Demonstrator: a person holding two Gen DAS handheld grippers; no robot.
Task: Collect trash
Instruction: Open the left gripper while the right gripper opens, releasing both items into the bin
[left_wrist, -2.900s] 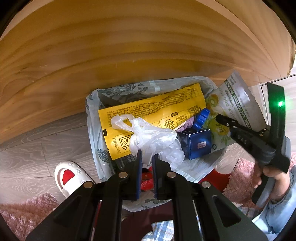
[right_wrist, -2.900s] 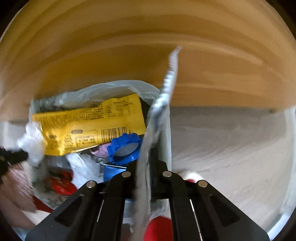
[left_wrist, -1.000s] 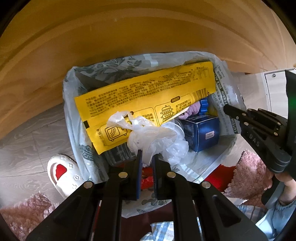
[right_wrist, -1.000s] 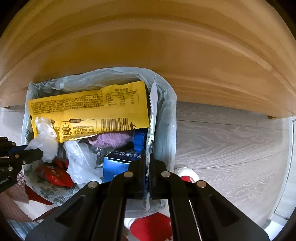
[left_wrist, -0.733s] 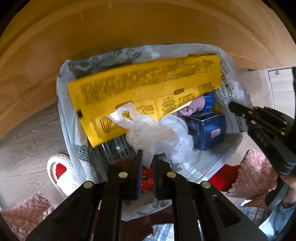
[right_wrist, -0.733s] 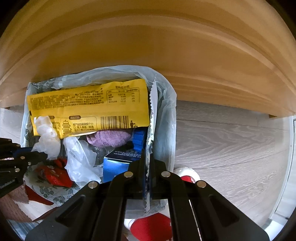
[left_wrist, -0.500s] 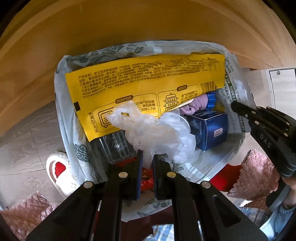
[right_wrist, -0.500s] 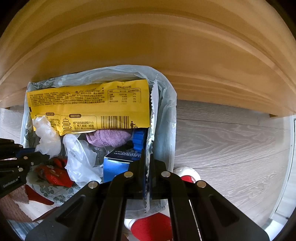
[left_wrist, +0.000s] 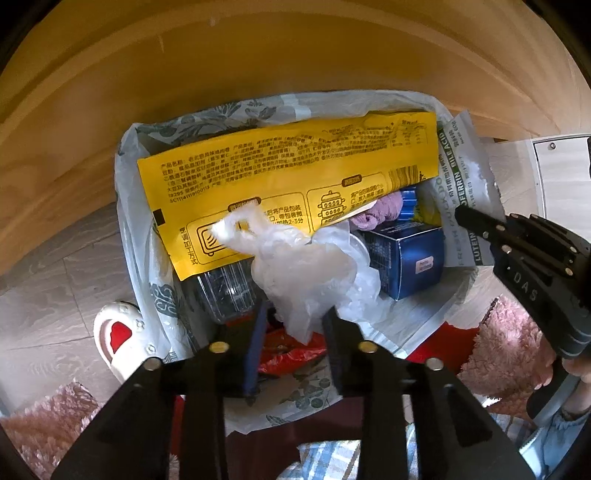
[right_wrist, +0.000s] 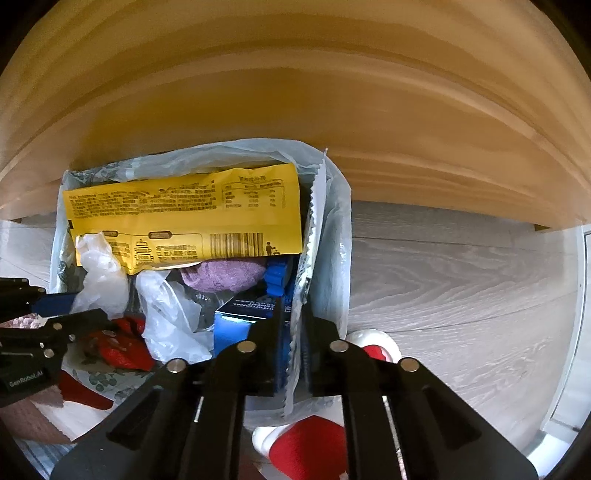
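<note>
A bin lined with a pale flowered bag (left_wrist: 125, 206) holds a long yellow wrapper (left_wrist: 295, 177), a blue box (left_wrist: 410, 262) and a purple cloth (right_wrist: 225, 277). My left gripper (left_wrist: 295, 328) points down over the bin, its jaws opening. A crumpled clear plastic bag (left_wrist: 303, 266) hangs loose between them, over the trash. My right gripper (right_wrist: 293, 332) is opening too. A silver pouch (right_wrist: 314, 229) stands on edge between its pads, against the bin's right wall. In the left wrist view the right gripper (left_wrist: 465, 218) reaches in from the right beside the pouch (left_wrist: 465, 177).
A wooden furniture panel (right_wrist: 295, 110) rises just behind the bin. Grey wood floor (right_wrist: 461, 288) spreads to the right. White slippers with red patches (left_wrist: 118, 332) (right_wrist: 373, 343) sit by the bin. A pink shaggy rug (left_wrist: 506, 332) lies at the near side.
Both grippers' jaws have parted; a moment ago they were shut on the clear plastic bag and the silver pouch. Earlier the pouch came in over the bin's right side.
</note>
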